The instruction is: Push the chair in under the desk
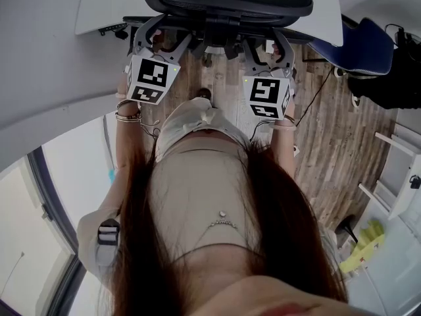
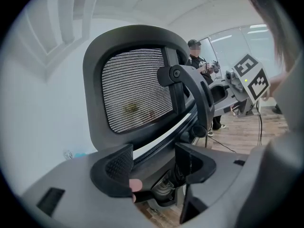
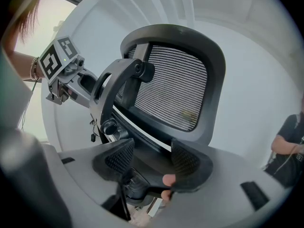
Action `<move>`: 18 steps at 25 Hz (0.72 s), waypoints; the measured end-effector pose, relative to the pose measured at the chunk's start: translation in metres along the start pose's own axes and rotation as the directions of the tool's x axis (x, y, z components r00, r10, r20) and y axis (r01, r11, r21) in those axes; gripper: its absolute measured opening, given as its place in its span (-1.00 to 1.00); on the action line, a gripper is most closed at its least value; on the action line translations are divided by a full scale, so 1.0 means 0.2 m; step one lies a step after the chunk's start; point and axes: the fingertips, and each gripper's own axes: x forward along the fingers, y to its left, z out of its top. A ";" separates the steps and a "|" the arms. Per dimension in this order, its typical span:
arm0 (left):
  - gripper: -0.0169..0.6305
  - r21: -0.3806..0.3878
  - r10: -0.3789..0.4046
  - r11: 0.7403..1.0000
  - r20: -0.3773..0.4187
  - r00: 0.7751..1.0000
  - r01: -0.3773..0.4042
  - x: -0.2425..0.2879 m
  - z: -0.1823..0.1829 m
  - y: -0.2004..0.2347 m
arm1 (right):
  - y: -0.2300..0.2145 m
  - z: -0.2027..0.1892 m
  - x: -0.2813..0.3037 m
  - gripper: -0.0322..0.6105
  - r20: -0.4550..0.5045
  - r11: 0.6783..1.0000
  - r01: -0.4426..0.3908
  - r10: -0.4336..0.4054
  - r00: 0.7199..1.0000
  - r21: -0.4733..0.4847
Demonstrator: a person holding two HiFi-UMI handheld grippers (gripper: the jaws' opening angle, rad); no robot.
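The white desk (image 1: 105, 5) runs across the top of the head view, and the chair (image 1: 223, 2) stands right at its near edge, back towards you, over the wooden floor (image 1: 329, 130). How far the seat is already under I cannot tell, so judge the push as unfinished. The mesh backrest (image 2: 135, 89) rises above both tools. You have 2 grippers low behind it: the left gripper (image 2: 152, 167) and the right gripper (image 3: 149, 160) each have their jaws spread wide, straddling the dark rear frame (image 2: 156, 151) below the mesh rather than clamped on it. That suits a push. Press with both at the same height and with equal force, so the chair rolls straight and does not swivel on its base. Push low and level along the floor, not downward, or the back will likely tilt. Go slowly near the end, since the backrest should meet the desk edge gently.
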 end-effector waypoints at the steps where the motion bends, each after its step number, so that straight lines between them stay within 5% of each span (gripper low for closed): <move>1: -0.11 -0.001 -0.001 1.000 0.001 1.000 0.001 0.01 0.00 0.01 | 0.00 0.00 0.01 -0.12 0.000 1.000 0.001 -0.001 1.000 0.000; 18: -0.11 -0.029 -0.003 1.000 0.025 1.000 0.003 0.05 0.02 0.02 | -0.04 0.00 0.04 -0.11 0.002 1.000 -0.012 0.012 1.000 -0.001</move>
